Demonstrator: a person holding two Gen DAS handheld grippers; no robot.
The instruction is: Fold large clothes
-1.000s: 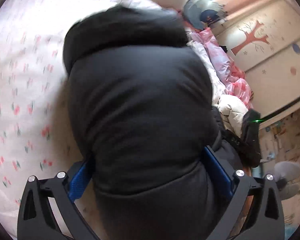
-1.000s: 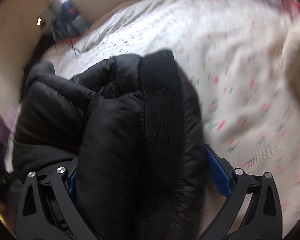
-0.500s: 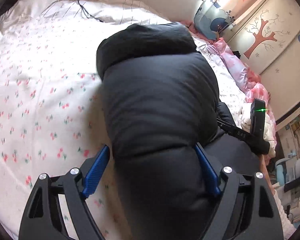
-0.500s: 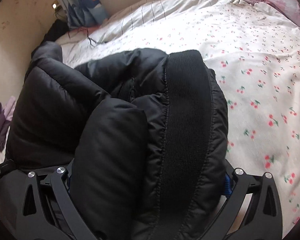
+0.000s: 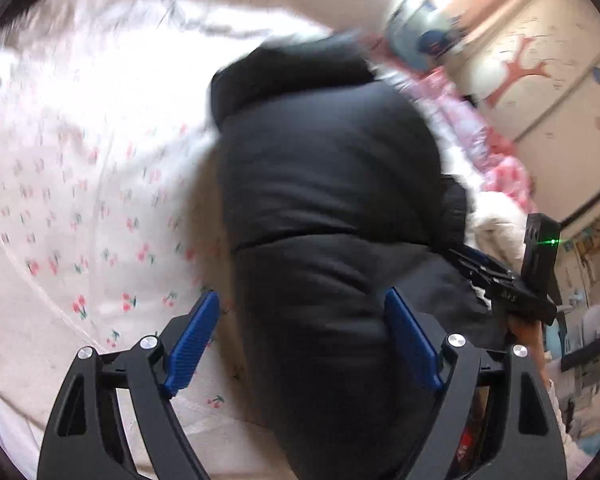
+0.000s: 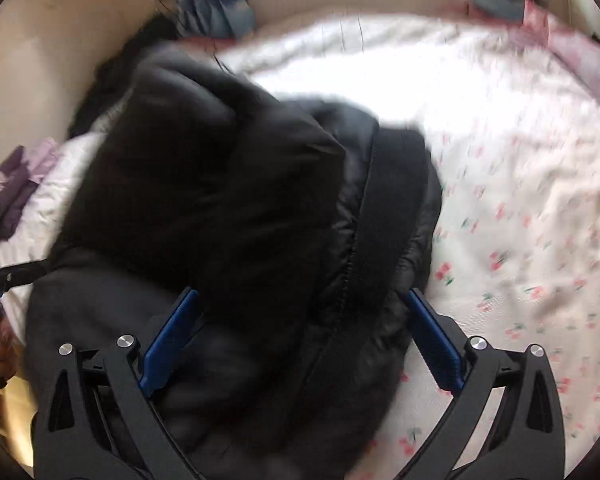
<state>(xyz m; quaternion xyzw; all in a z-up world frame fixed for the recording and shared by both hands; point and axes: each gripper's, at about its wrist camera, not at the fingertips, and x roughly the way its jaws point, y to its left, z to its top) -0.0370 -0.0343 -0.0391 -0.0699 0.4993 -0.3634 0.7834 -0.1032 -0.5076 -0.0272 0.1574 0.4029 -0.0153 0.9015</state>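
A bulky black puffer jacket lies folded into a thick bundle on a bed with a white cherry-print sheet. In the left wrist view my left gripper is open, its blue pads wide on either side of the jacket's near end, the left pad clear of the cloth. In the right wrist view the jacket shows its ribbed black hem band. My right gripper is open around the jacket's near edge. The right gripper's body also shows in the left wrist view. Both views are blurred.
A blue-grey pillow and pink bedding lie at the bed's far right, beside a wardrobe with a tree picture. Purple clothes lie at the left bed edge. A patterned pillow sits by the wall.
Both grippers have drawn back and opened wider around the jacket bundle, which now rests on the bed. Both views have become blurred with motion.
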